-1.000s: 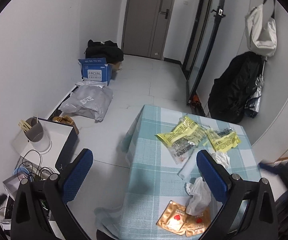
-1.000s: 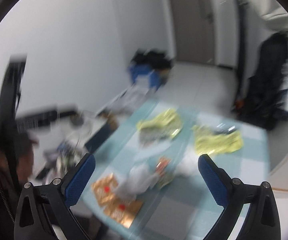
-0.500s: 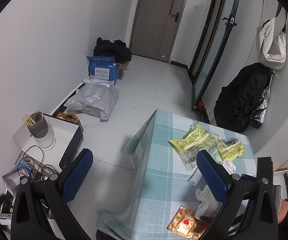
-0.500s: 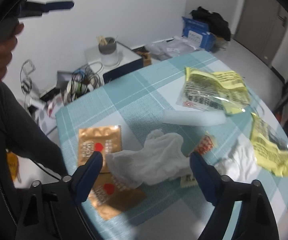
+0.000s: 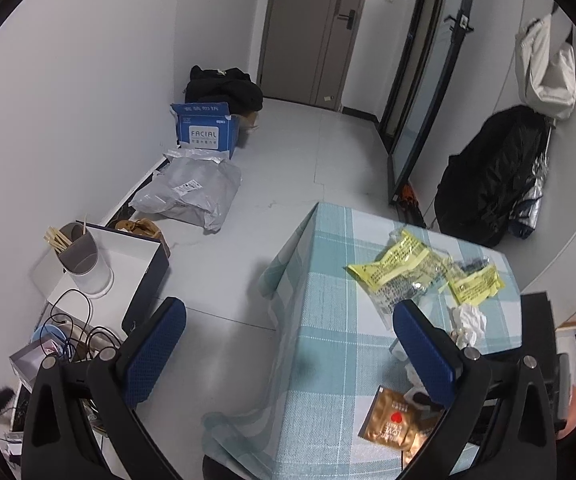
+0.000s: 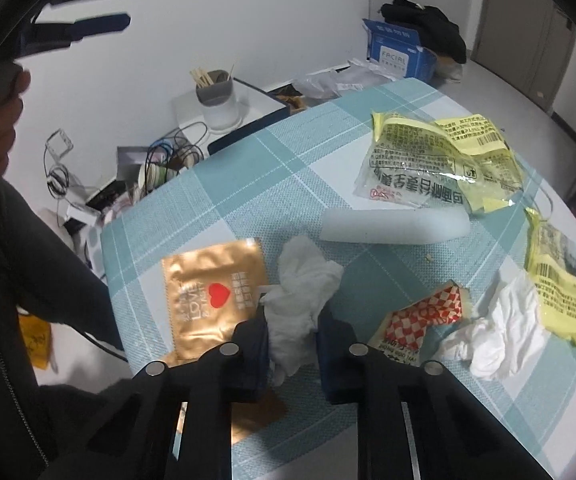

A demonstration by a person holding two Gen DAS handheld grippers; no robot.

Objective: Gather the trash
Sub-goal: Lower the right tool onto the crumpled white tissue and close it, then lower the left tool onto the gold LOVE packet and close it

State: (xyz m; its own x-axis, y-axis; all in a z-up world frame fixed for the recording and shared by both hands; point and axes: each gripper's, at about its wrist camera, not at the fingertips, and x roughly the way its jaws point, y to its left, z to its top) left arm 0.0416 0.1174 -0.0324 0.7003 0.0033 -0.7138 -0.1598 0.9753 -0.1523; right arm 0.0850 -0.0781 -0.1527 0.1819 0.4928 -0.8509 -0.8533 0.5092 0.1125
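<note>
Trash lies on a table with a teal checked cloth [image 6: 248,184]. My right gripper [image 6: 292,344] is shut on a crumpled white tissue [image 6: 304,284] at the table's near edge. Beside it lie a gold wrapper with a red heart [image 6: 212,292], a red-checked wrapper [image 6: 424,320], a second white tissue [image 6: 500,328], a white tube [image 6: 396,224] and two yellow plastic bags [image 6: 440,156] [image 6: 564,284]. My left gripper [image 5: 288,352] is open and empty, held high above the floor left of the table [image 5: 328,320].
On the floor left of the table stand a white box [image 5: 128,264] with a grey cup of sticks [image 5: 80,256], tangled cables [image 5: 76,332], a grey parcel bag [image 5: 192,196] and a blue carton [image 5: 206,130]. A black bag [image 5: 492,176] leans at the far right wall.
My right gripper came down to the table and shut on the white tissue. My left gripper drifted left and up, away from the table.
</note>
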